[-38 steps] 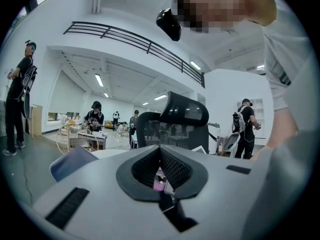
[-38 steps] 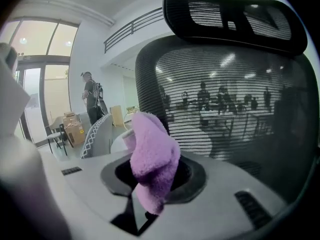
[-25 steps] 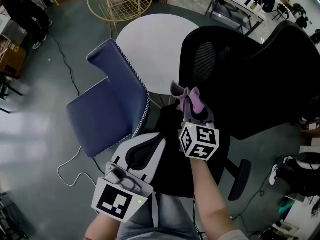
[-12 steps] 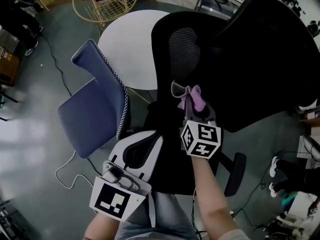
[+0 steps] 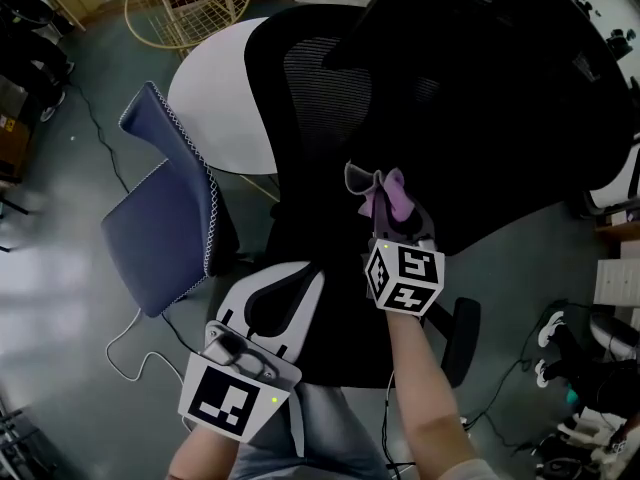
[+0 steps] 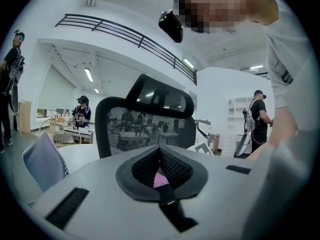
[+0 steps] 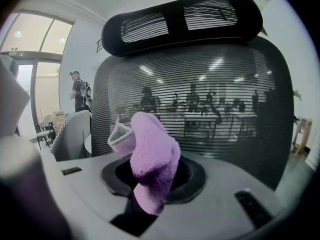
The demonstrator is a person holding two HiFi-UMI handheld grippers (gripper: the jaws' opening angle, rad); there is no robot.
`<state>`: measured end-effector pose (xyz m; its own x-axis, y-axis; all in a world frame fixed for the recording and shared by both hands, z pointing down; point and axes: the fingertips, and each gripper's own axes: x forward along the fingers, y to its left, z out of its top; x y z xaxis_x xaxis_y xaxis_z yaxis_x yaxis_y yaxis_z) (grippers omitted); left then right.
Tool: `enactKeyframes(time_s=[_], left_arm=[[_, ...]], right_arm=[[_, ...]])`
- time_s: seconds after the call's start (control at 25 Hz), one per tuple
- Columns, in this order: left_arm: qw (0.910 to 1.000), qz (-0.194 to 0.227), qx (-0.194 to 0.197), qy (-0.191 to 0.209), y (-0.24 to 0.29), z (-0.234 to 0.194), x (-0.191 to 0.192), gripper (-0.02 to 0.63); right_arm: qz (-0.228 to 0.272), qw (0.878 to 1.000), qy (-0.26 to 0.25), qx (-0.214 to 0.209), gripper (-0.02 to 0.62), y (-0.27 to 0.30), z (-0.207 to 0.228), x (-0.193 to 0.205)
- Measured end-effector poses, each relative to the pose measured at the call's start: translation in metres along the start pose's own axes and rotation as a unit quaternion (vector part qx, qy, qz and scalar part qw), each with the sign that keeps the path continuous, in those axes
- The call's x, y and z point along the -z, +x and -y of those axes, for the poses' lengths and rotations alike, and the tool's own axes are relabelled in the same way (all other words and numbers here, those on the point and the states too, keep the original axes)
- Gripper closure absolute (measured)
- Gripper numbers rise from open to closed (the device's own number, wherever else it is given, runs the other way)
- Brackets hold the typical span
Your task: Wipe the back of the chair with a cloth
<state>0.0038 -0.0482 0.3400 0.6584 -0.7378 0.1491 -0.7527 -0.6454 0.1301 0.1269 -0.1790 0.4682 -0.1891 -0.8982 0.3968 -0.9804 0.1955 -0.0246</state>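
The black mesh-backed office chair [image 5: 330, 98] fills the upper centre and right of the head view, with the round white desk [image 5: 215, 108] behind it and a blue padded chair [image 5: 160, 218] at left. At frame centre, the right gripper [image 5: 388, 220] has its jaws clamped on the purple fleece cloth [image 5: 390, 196], held before the chair's backrest; contact cannot be determined. The left gripper [image 5: 290, 288], at lower left, has its jaws together on nothing.

Office chair [image 5: 330, 98] right of side chair [image 5: 160, 218] — table [image 5: 220, 103] between them

Fuzzy cloth [image 7: 150, 156], matt mesh chair back [image 7: 225, 99]
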Motion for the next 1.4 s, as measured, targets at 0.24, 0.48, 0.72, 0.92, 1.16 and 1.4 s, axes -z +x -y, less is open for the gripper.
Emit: enactKeyframes(time_s=[0.24,0.48,0.72,0.92,1.16,1.4], left_arm=[[0.9999,-0.007,0.01,-0.002,0.014,0.017,0.007,0.595],[0.9996,-0.012,0.024,0.001,0.029,0.032,0.011,0.594],[0.9992,-0.013,0.038,0.005,0.043,0.048,0.01,0.595],[0.9985,-0.018,0.051,0.012,0.055,0.065,0.012,0.594],[0.9975,-0.024,0.064,0.016,0.068,0.088,0.014,0.594],[0.9966,-0.026,0.076,0.019,0.075,0.105,0.013,0.595]], right_arm=[[0.001,1.0,0.0,0.013,0.488,-0.008,0.028,0.005],[0.001,1.0,0.006,0.031,0.488,-0.017,0.058,0.01],[-0.002,0.998,0.019,0.055,0.488,-0.029,0.093,0.018],[-0.004,0.997,0.026,0.072,0.488,-0.039,0.124,0.025],[-0.005,0.995,0.037,0.09,0.488,-0.054,0.158,0.032],[-0.009,0.992,0.055,0.111,0.488,-0.071,0.188,0.039]])
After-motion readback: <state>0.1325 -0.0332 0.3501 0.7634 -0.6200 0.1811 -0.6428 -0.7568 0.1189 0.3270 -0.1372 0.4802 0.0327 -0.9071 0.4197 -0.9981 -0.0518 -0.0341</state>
